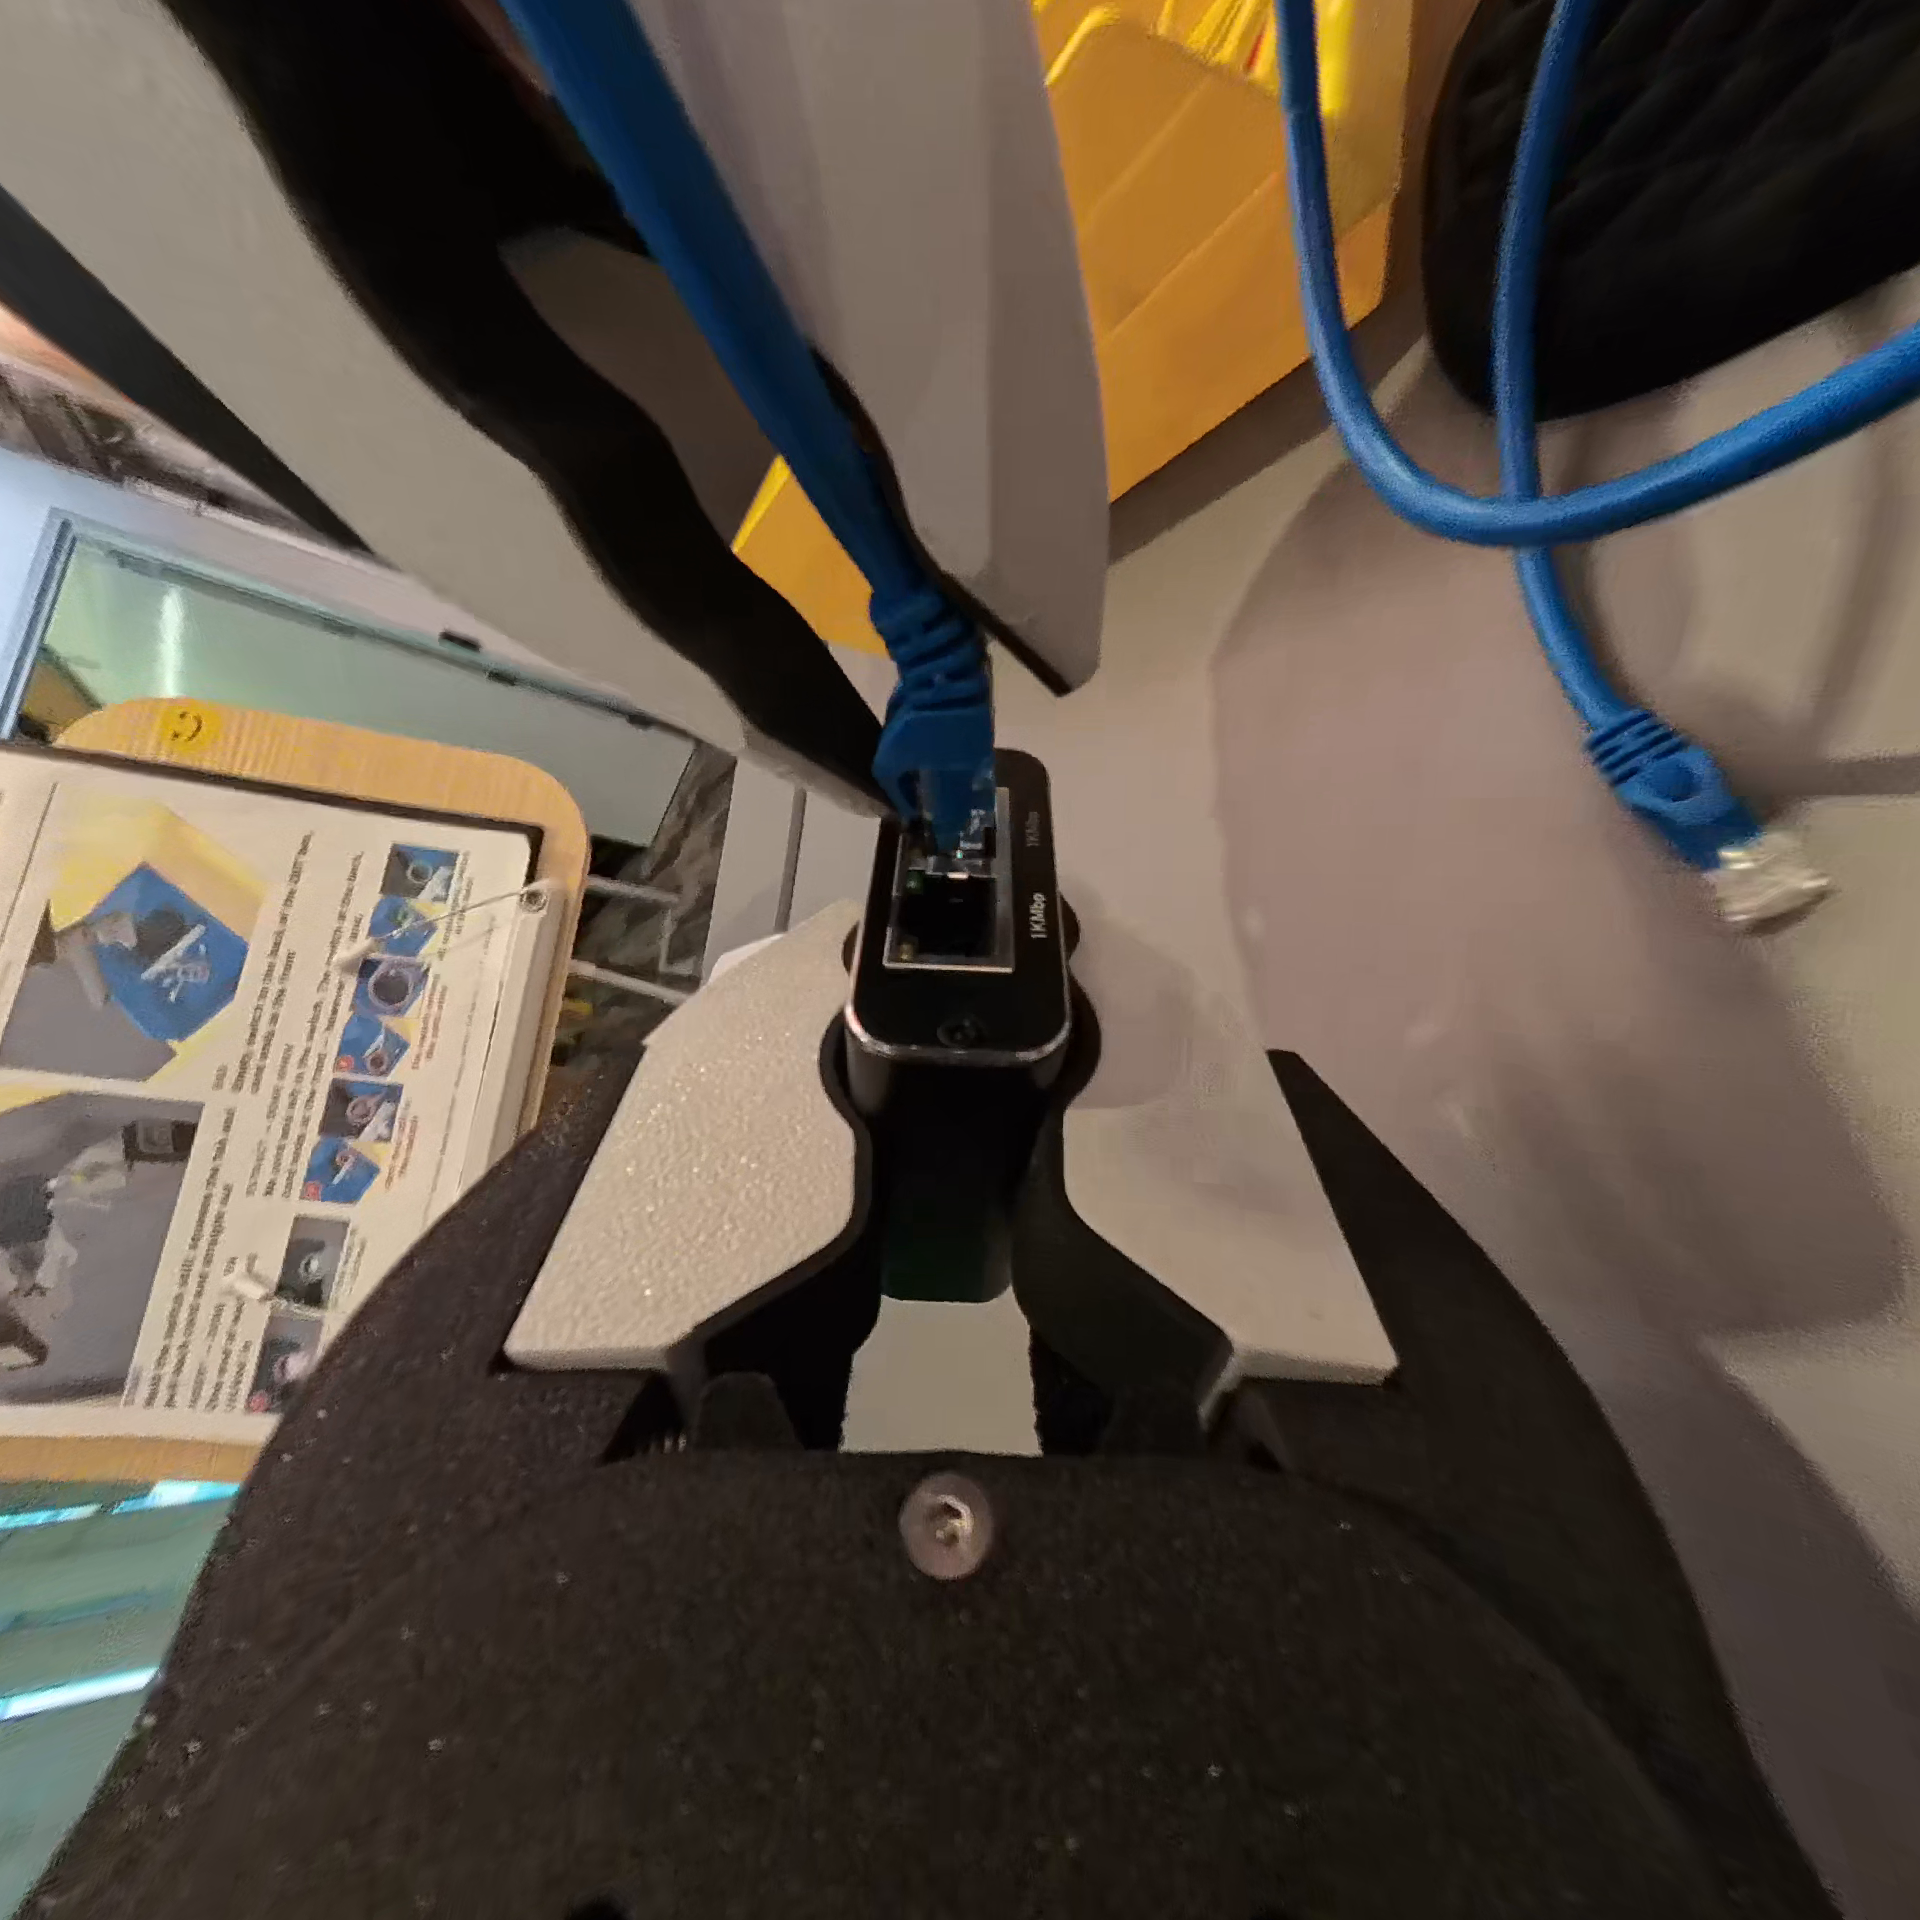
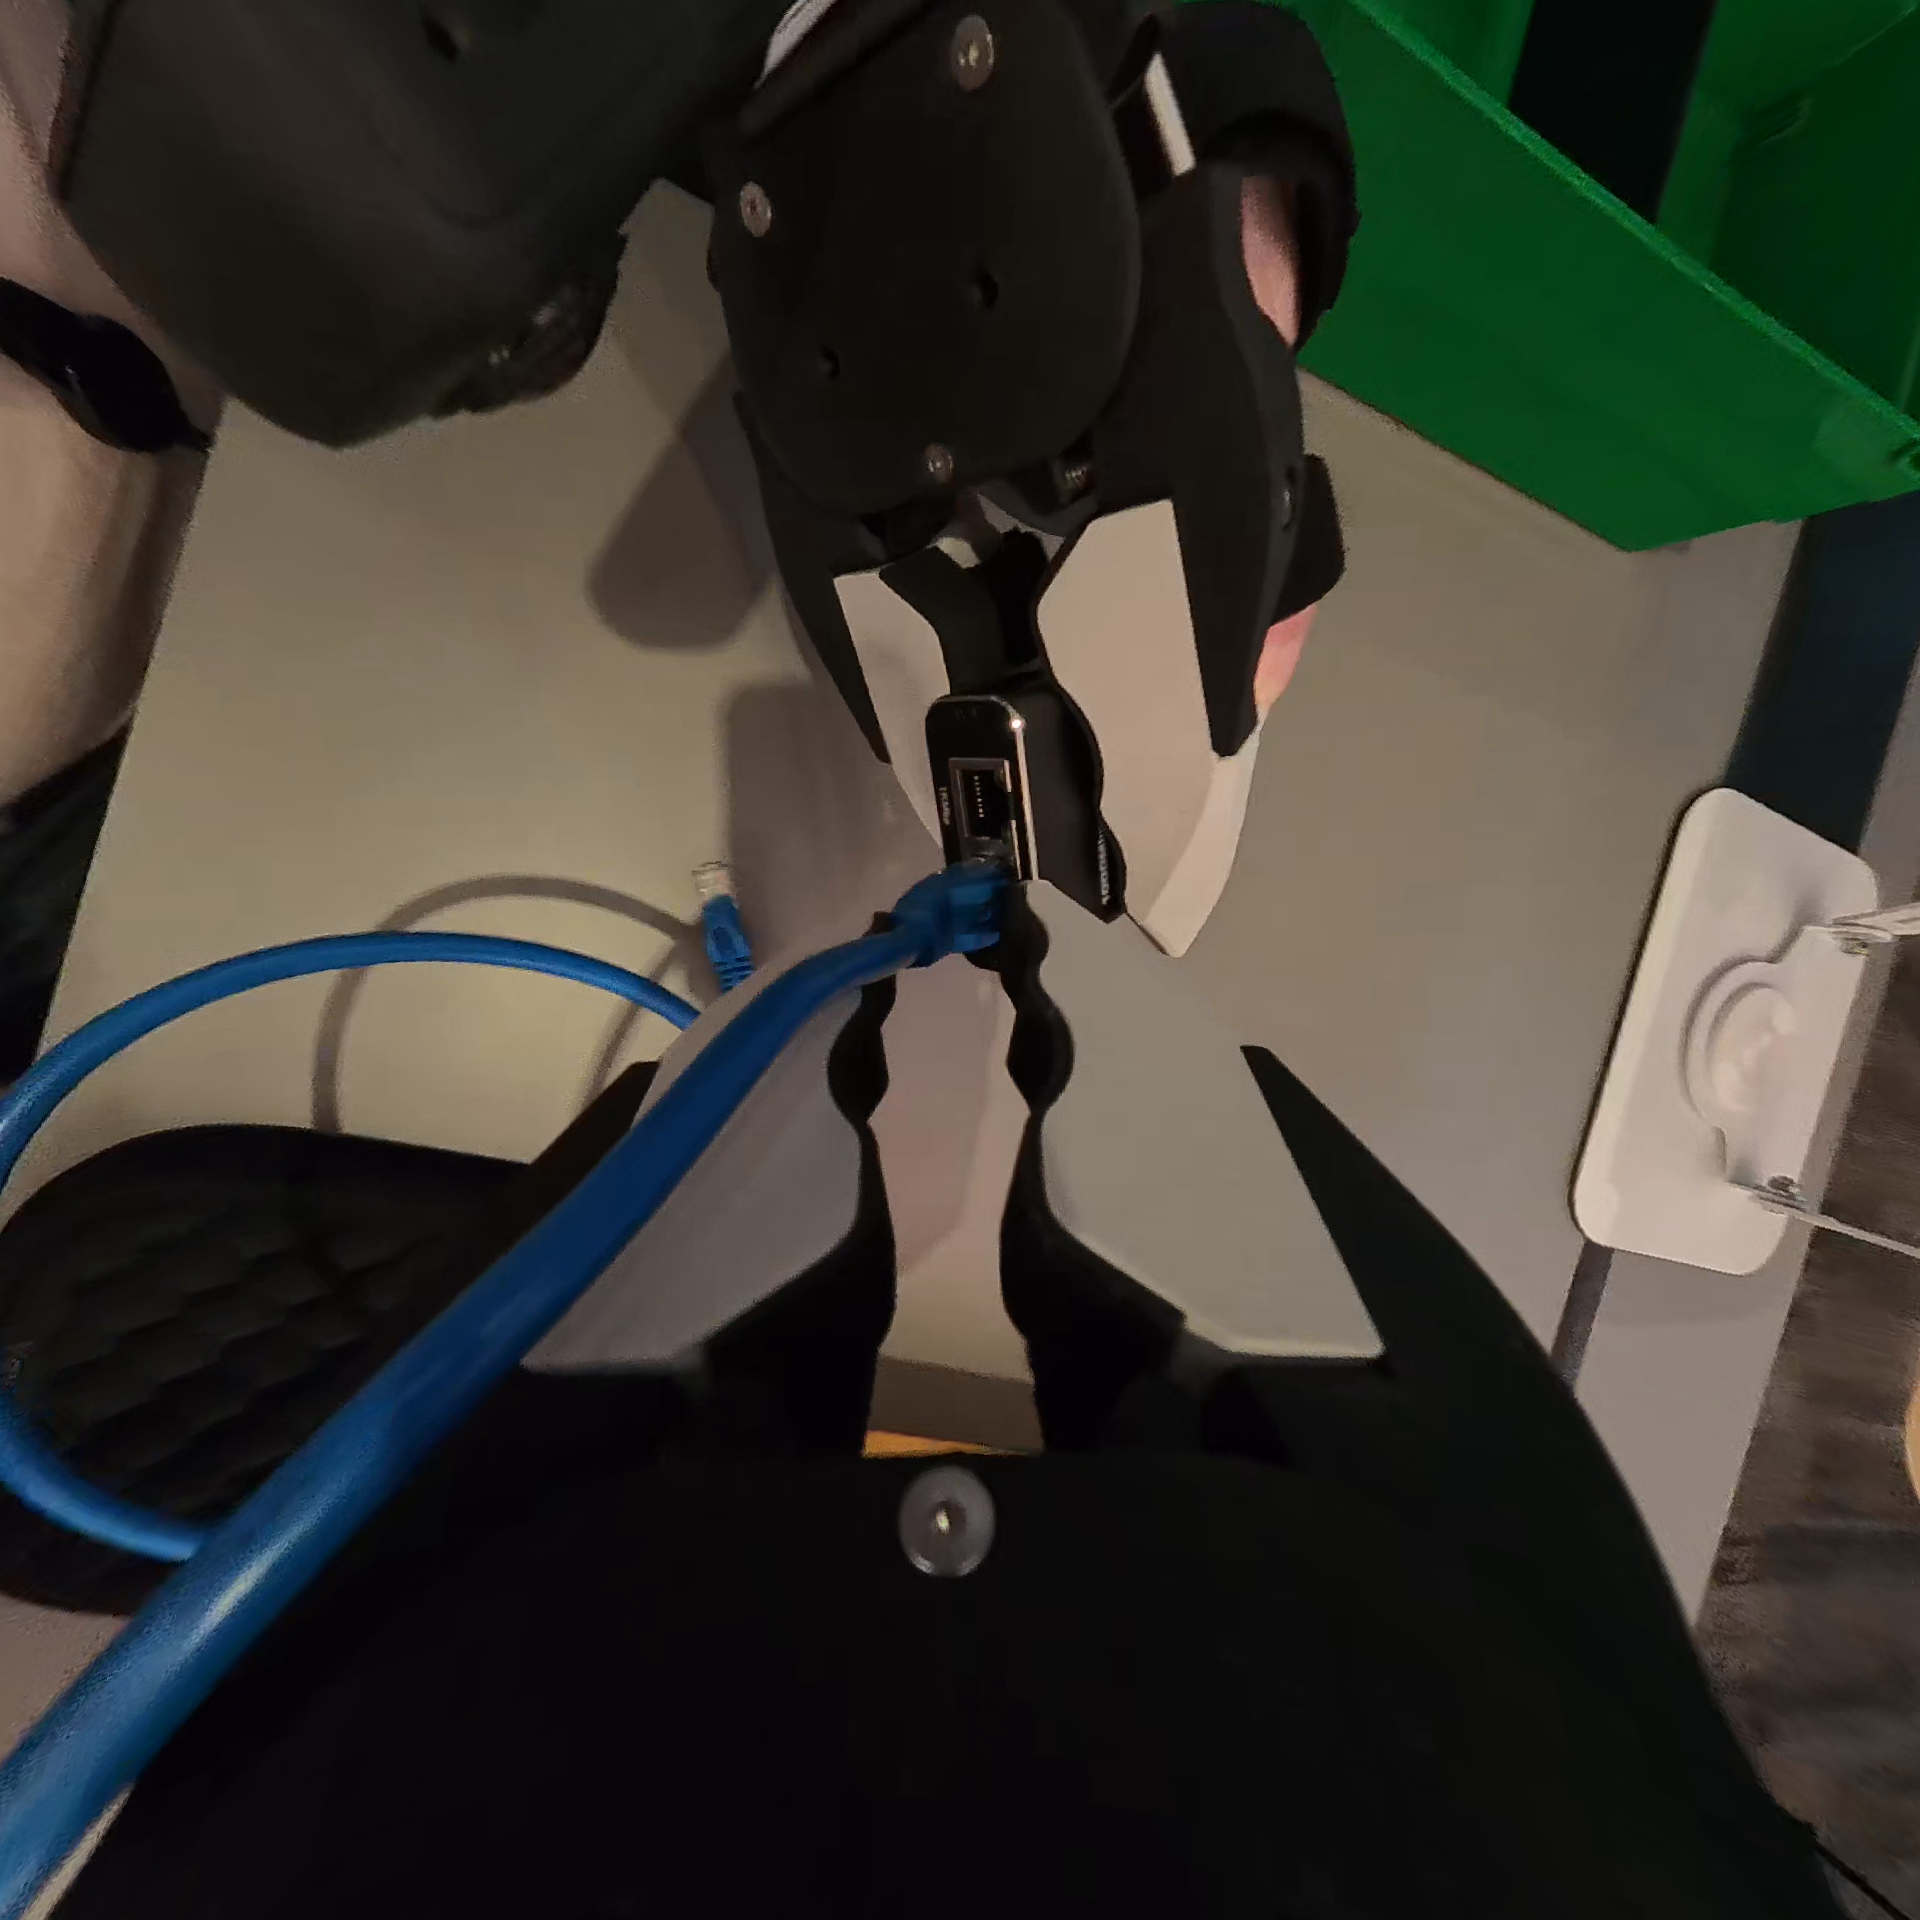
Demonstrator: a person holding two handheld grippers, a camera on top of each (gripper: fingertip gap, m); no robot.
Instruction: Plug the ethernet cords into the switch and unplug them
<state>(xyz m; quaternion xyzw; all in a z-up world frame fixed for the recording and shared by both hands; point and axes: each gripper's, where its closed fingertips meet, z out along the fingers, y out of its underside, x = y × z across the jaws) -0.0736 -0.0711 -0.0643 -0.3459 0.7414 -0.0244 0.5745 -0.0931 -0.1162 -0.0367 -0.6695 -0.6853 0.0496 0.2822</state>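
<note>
- The grey table (image 2: pixel 416 644) carries everything here; a yellow bin (image 1: pixel 1226 260) sits at one side of it and a green bin (image 2: pixel 1558 312) at another.
- A printed instruction sheet (image 1: pixel 260 1039) on a pale wooden board stands off the table's edge, to the left in the left wrist view.
- A white mount (image 2: pixel 1725 1039) is fixed near the table's right edge in the right wrist view.
- The left gripper (image 1: pixel 956 1049) has its tongs pinching the black switch (image 1: pixel 961 997) by its flanks, holding it up off the table with the port face turned away from the gripper.
- The right gripper (image 2: pixel 951 951) meets it head-on; its wavy black fingers (image 2: pixel 1039 1039) close on the blue boot of the blue ethernet cord (image 2: pixel 582 1174), and that cord trails back over the gripper's body.
- The held cord's plug (image 1: pixel 935 748) sits in the switch's far port, the one nearest the right gripper; how deep it goes I cannot tell.
- The near port (image 1: pixel 951 920) beside it is open.
- A second blue cord (image 1: pixel 1558 520) loops loose on the table, well apart from the switch.
- Its clear-tipped plug (image 1: pixel 1756 878) lies free on the grey surface.
</note>
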